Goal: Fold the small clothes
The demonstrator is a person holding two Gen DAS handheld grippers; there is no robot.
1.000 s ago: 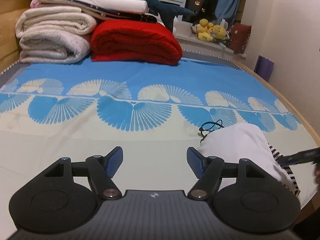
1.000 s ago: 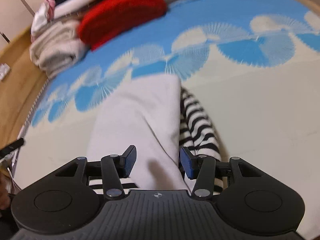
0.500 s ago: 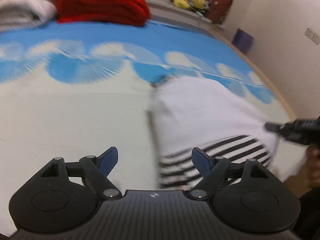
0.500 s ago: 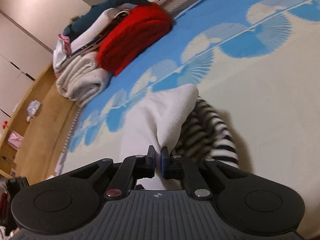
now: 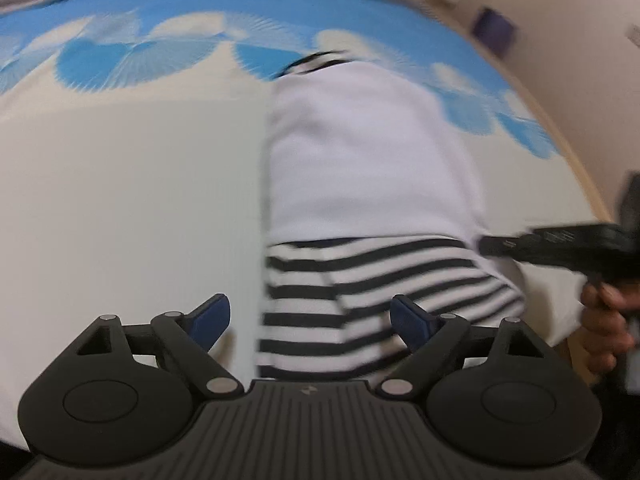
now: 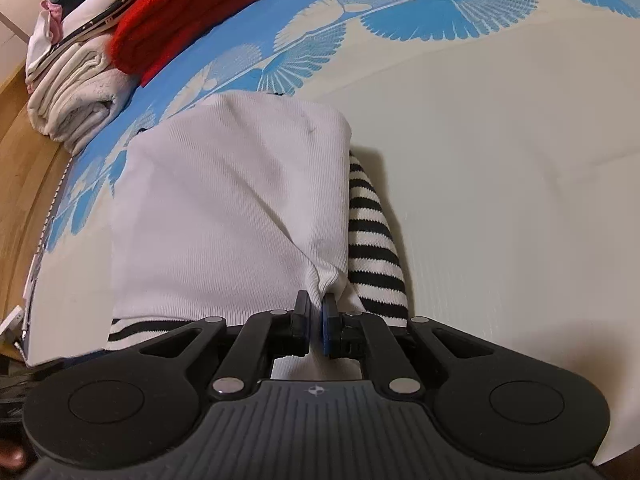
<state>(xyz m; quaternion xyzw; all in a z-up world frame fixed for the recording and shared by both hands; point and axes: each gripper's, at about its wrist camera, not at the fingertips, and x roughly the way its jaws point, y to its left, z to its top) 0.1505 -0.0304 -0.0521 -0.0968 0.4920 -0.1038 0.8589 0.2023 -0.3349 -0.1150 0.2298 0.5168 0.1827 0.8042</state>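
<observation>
White ribbed-knit garment w/ black-striped trim flat on blue fan-print bedsheet. R gripper pinched on near hem, prob. to lift for fold. L gripper jaws opening over striped edge, nothing clamped.

The garment lies on the bedspread, stretching ahead of the right gripper, whose fingers meet on its near edge. Its sleeve lies just right of those fingers. Folded blankets sit far ahead, left. The left gripper straddles the garment's near left edge
</observation>
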